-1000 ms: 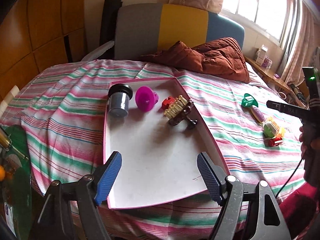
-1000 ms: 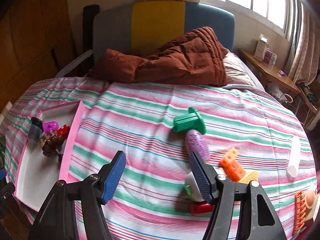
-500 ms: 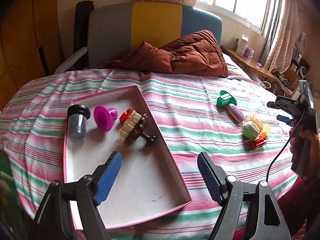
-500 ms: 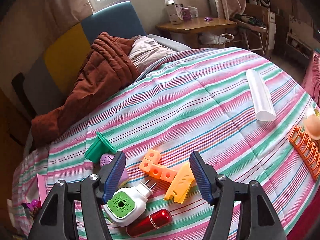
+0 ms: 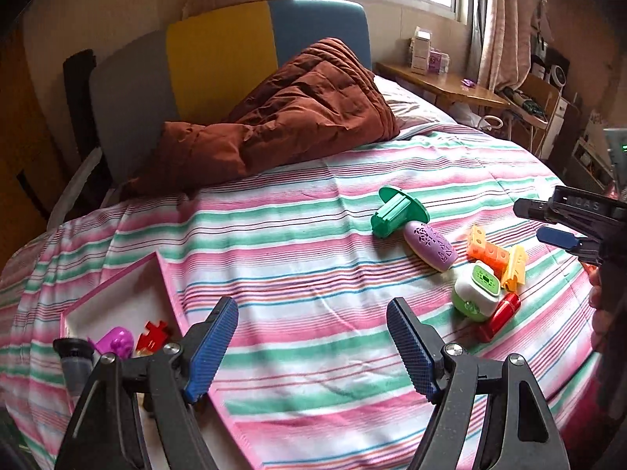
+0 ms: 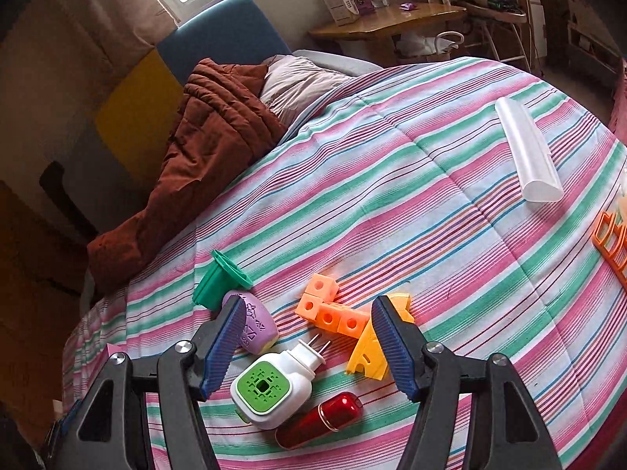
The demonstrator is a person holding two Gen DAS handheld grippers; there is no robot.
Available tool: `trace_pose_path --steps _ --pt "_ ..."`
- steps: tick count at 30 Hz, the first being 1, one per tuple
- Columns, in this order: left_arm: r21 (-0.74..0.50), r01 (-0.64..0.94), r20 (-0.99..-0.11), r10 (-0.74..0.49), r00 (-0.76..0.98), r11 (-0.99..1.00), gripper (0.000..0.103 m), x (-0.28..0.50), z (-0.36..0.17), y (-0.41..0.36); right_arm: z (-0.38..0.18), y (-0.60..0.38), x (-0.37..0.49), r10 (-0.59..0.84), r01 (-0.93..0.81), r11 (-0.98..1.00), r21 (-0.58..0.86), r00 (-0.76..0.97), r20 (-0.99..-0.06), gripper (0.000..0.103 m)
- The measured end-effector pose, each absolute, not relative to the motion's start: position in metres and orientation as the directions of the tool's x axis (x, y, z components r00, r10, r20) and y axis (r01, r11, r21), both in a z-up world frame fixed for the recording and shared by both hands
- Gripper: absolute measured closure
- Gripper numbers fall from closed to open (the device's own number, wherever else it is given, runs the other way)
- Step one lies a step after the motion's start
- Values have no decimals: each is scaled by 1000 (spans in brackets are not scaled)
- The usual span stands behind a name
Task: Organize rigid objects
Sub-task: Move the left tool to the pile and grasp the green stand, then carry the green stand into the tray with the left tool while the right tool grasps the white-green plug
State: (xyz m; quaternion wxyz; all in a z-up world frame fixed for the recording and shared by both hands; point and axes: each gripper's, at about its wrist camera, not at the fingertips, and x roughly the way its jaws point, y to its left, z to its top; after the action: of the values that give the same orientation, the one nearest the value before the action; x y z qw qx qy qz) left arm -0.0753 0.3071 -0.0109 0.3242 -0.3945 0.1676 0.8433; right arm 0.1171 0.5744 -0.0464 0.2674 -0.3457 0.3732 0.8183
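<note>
Between the right claw (image 6: 305, 346)'s blue pads, low in the right wrist view, lies the cluster: jaws stand apart, gripping nothing, poised above the striped bed cover (image 6: 431, 203). Nearest, a red capsule-shaped piece (image 6: 319, 419), long axis slanting up to the right. Just beside it, a white plug-in unit with green face (image 6: 270, 385), prongs aimed up-right toward the orange block chain (image 6: 329, 311); chain runs across the gap, nearly pad to pad. Yellow arch piece (image 6: 372, 348) partly behind the right pad; lilac perforated pod (image 6: 254, 325) partly behind the left pad, green flanged piece (image 6: 219, 278) touching it beyond. Farther right, well apart: white half-tube (image 6: 527, 152), orange rack (image 6: 611, 243) at the edge. Left claw (image 5: 313, 348) also open and empty, over bare cover; cluster lies to its right and farther off, pink-rimmed tray (image 5: 117, 293) at lower left. Judgement: right claw is nearer; plug-in unit sits most centred, so little sideways shift needed.
</note>
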Motion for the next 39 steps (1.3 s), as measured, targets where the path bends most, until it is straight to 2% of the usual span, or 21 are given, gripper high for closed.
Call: trace_pose_path --steps 6,10,17,21,22,24,25,28,39 --pt "43 -736 -794 424 -436 -675 27 -103 -32 366 -46 576 119 142 -675 -571 466 -641 -754 35" --pt "56 -791 -799 448 -402 -609 37 -119 -41 405 -48 574 116 109 -657 -576 487 -652 -751 35" --pt "44 -843 -823 459 -335 -536 38 -141 -65 456 -50 570 111 52 -623 -585 519 -668 -742 35" --pt "11 -855 -845 452 -285 -519 42 -153 -81 477 -52 572 113 38 -619 -567 544 -679 -733 35" --pt "8 -856 -851 445 -277 -517 48 -155 -86 482 -52 573 114 35 -620 -562 548 -680 -733 35" --pt "-1 -853 -871 420 -256 -521 70 -157 -97 487 -54 574 114 30 -621 -554 555 -681 -731 35" --pt "-10 -845 -859 437 -266 -535 73 -157 -96 484 -54 575 114 30 -622 -550 557 -681 -731 35" --pt "-36 -821 -849 450 -276 -570 73 -153 -95 469 -55 576 115 32 -627 -542 559 -681 -732 35" --pt "-59 -697 -865 386 -321 -714 73 -101 -91 372 -55 576 115 47 -639 -545 543 -670 -741 35"
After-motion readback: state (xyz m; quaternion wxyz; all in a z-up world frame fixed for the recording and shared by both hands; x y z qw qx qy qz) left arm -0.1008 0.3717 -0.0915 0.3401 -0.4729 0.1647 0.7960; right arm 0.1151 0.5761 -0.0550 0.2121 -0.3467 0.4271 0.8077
